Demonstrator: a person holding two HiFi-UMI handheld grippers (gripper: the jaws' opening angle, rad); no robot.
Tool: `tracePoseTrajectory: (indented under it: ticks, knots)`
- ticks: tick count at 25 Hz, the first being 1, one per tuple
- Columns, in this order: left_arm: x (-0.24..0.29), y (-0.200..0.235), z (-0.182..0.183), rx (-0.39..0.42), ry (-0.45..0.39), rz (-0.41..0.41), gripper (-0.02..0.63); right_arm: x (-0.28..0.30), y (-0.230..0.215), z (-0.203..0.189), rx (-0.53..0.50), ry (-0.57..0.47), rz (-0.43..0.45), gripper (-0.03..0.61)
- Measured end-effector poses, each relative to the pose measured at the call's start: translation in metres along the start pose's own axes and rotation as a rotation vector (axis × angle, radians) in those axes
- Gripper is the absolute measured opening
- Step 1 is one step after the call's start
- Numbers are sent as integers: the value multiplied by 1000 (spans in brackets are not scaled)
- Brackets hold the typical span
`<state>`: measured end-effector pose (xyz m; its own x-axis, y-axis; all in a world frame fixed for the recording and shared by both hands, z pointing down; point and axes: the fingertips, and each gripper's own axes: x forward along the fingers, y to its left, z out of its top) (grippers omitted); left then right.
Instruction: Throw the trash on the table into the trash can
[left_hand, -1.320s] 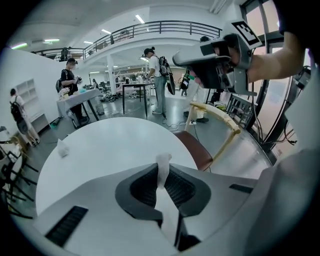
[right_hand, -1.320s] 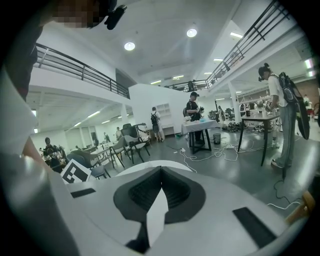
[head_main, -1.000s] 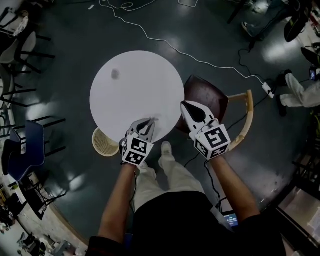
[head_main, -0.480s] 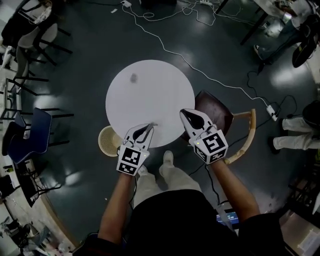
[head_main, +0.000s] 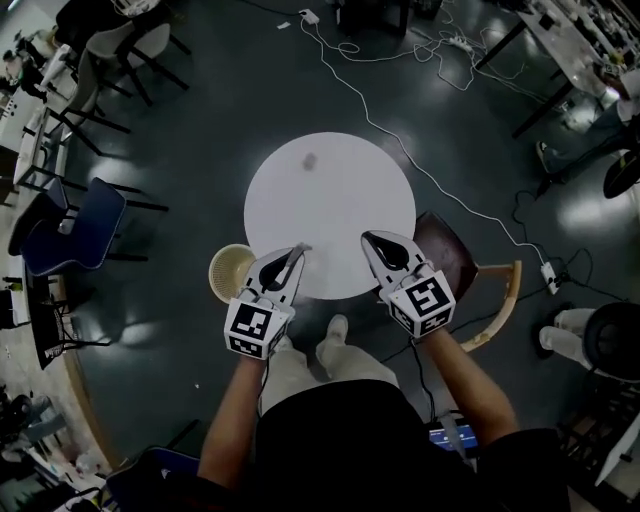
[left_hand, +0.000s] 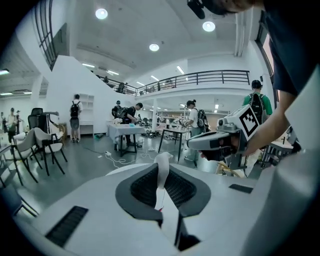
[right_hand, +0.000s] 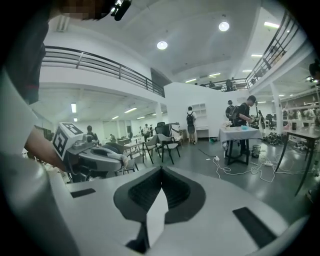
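A round white table (head_main: 330, 190) stands in front of me, with a small grey crumpled scrap (head_main: 309, 160) near its far side. My left gripper (head_main: 298, 250) hovers over the table's near edge, shut on a thin white strip of paper (left_hand: 161, 175) that sticks up between its tips (left_hand: 162, 167). Just left of that gripper, on the floor beside the table, is a beige round trash can (head_main: 230, 272). My right gripper (head_main: 369, 238) is over the near right edge of the table, shut with nothing in it (right_hand: 160, 172).
A brown wooden chair (head_main: 450, 262) stands against the table's right side. A white cable (head_main: 380, 125) runs over the dark floor behind the table to a power strip (head_main: 550, 272). A blue chair (head_main: 80, 225) and dark chairs (head_main: 110, 60) stand to the left.
The head view has swung, so the table and trash can now lie further right in the picture. Both grippers keep their places at the table's near edge, the left still holding the strip.
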<state>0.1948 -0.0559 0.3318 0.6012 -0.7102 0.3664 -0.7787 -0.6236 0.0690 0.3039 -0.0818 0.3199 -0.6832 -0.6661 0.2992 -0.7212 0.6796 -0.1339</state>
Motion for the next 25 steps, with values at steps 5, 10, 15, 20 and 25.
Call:
tracePoseTrajectory:
  ticks: [5, 10, 15, 20, 25]
  knots:
    - [-36, 18, 15, -34, -67, 73, 38, 20, 33, 12, -14, -11, 67, 17]
    - [-63, 42, 11, -53, -86, 139, 38, 45, 60, 14, -18, -12, 125, 17]
    - [-96, 67, -2, -72, -94, 189, 38, 69, 93, 14, -25, -5, 163, 17]
    - [-124, 90, -18, -90, -102, 225, 38, 86, 123, 11, -34, 6, 184, 17]
    - [-157, 119, -35, -108, -110, 238, 38, 112, 162, 7, -39, 23, 192, 17]
